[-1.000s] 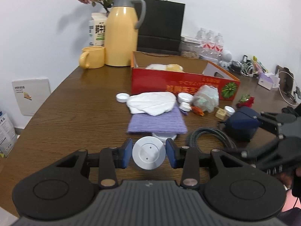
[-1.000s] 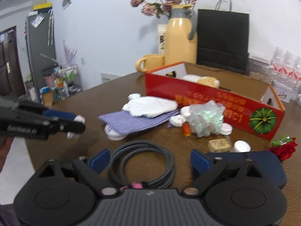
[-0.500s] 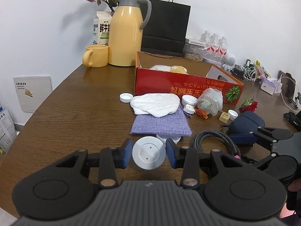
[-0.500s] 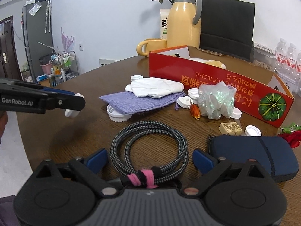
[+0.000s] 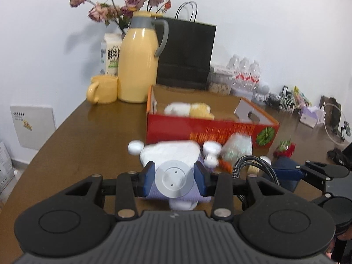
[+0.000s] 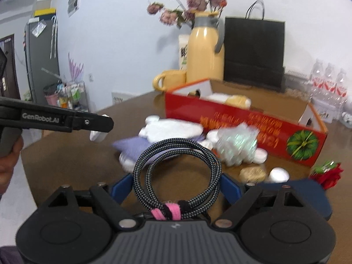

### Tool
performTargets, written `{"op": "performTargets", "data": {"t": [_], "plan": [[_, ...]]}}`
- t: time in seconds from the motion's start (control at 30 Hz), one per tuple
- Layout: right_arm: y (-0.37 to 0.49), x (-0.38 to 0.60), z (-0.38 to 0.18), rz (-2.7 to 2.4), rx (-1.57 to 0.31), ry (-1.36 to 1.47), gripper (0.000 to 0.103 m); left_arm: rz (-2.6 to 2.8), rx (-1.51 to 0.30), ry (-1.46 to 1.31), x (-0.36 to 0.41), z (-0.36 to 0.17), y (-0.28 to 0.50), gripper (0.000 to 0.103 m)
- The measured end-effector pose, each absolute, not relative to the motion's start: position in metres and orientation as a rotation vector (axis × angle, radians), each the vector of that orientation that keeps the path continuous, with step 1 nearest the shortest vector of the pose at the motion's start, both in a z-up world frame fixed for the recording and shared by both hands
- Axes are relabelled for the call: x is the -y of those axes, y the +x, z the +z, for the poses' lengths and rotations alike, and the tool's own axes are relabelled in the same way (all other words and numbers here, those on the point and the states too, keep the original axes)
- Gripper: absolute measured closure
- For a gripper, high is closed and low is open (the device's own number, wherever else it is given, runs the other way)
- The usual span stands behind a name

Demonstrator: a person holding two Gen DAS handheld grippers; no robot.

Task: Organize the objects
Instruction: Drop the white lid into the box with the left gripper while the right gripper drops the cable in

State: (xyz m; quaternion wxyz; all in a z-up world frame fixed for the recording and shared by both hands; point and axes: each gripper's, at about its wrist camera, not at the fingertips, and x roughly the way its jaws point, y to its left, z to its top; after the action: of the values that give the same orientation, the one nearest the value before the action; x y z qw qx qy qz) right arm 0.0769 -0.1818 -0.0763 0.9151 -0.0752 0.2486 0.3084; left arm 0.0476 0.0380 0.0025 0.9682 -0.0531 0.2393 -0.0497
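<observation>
Left gripper (image 5: pixel 175 181) pointed forward and slightly down over the table, both blue pads clamped on the rim of a white round lid (image 5: pixel 173 179), lid held clear of the surface, flat face toward camera. In the right wrist view the same gripper showed side-on at left, a hand (image 6: pixel 7 154) on its grip.

Right gripper (image 6: pixel 177 183) sat low over the coiled braided cable (image 6: pixel 176 173), tied with a pink strap (image 6: pixel 168 211). Jaws had just been closing, coil between the blue pads; pads looked right at the coil's sides, but can't tell if they pressed it. Frames motion-blurred.

Brown wooden table (image 5: pixel 88 136) was cluttered. Beyond the lid: white cloth (image 5: pixel 171 153) on a purple cloth (image 6: pixel 132 146), more white lids around them, crinkled plastic bag (image 6: pixel 236 145), small tan block (image 6: pixel 253 173), red rose (image 6: pixel 330 173), navy pouch (image 6: pixel 308 189) just right of the right gripper. Open red cardboard box (image 5: pixel 211 129) stood behind these, white and yellow soft items inside. Further back: yellow jug (image 5: pixel 139 66), yellow mug (image 5: pixel 103 89), milk carton (image 5: pixel 111 55), dried flowers, black paper bag (image 5: pixel 187 55), water bottles (image 5: pixel 244 70). White wall behind; grey fridge (image 6: pixel 41 66) and door off left.
</observation>
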Motion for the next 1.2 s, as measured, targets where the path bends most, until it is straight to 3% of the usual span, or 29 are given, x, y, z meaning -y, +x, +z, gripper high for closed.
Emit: {"op": "performTargets", "data": {"t": [0.57, 1.2], "plan": [[0.186, 0.217, -0.015, 0.43, -0.34, -0.057, 0.018, -0.082, -0.355, -0.131, 0.001, 0.048, 0.162, 0.064], [0.297, 0.221, -0.05, 0.288, -0.445, 0.004, 0.018, 0.008, -0.463, -0.101, 0.012, 0.005, 0.267, 0.063]]}}
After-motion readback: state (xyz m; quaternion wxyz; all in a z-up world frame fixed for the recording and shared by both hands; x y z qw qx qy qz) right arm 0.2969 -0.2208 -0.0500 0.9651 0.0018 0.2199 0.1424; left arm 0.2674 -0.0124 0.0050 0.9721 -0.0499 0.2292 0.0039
